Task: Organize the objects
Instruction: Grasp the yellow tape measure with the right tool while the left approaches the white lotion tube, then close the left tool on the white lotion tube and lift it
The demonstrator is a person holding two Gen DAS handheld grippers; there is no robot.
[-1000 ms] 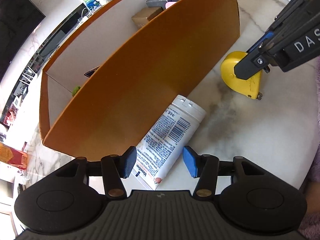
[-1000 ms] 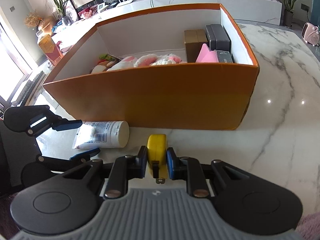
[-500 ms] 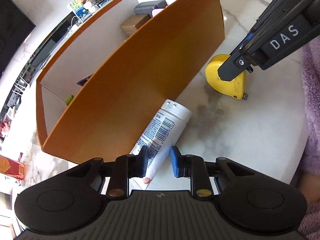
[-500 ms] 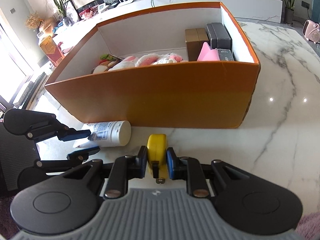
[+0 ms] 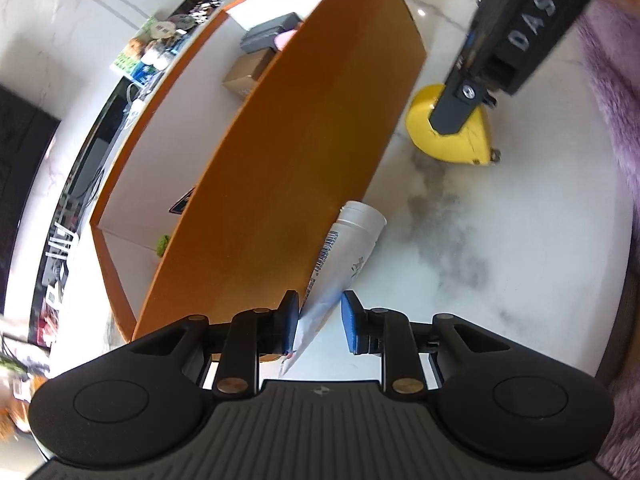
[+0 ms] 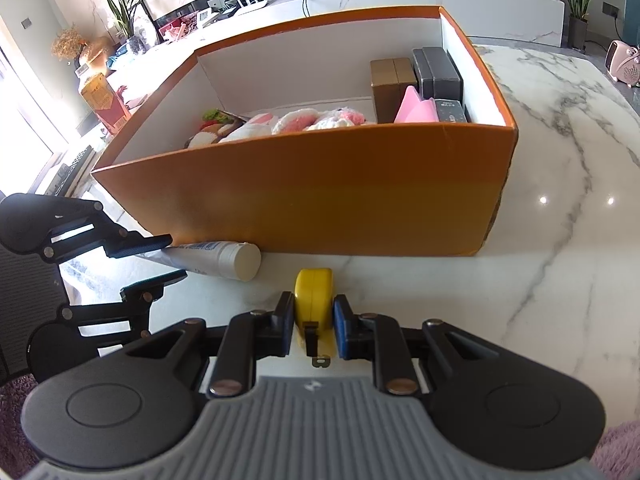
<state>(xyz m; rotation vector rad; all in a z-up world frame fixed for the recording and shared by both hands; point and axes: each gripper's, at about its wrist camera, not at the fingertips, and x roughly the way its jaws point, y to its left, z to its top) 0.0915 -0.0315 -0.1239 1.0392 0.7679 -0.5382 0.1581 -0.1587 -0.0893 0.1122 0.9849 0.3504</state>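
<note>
Your left gripper (image 5: 319, 322) has reopened around the tube (image 5: 345, 254) against the orange box (image 6: 360, 196), so regrip it; your right gripper (image 6: 313, 326) still pinches the tape measure (image 6: 313, 294) beside that box

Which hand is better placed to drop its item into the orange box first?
Right. The right tool is shut on the yellow tape measure. The left tool only straddles the white tube's tail, with a gap showing.
</note>
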